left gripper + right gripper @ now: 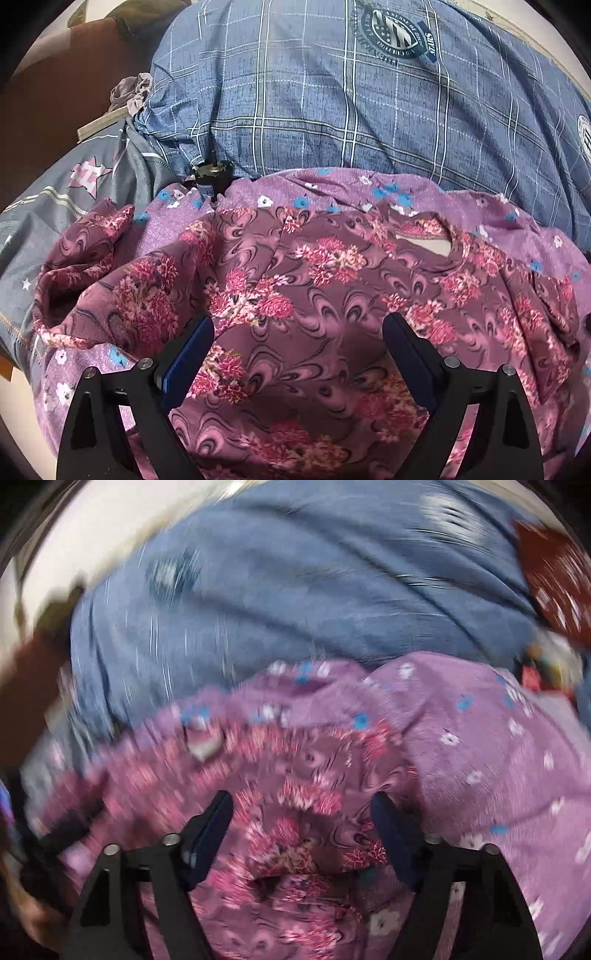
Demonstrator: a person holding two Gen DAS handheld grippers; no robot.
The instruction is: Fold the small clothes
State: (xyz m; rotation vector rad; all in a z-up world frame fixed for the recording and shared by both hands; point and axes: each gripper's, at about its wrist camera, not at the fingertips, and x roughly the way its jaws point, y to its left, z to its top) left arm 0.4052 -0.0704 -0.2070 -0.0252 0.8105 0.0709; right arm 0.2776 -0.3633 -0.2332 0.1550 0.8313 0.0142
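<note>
A small maroon top with pink flower print (303, 280) lies spread on a lilac sheet with blue and white flowers (332, 188). Its neck opening (424, 247) faces the far right. My left gripper (299, 336) hovers open over the middle of the top, blue pads wide apart and nothing pinched. The right wrist view is blurred. There the same top (295, 771) lies under my right gripper (301, 808), whose jaws stand apart above a rumpled patch near the top's right edge. No pad visibly presses on the cloth.
A big blue plaid pillow or duvet (295, 92) bulges right behind the top. Grey cloth with a pink star (74, 192) lies at left, a small black object (210, 177) beside it. Brown furniture (55, 92) stands far left. Something dark red (554, 572) is at far right.
</note>
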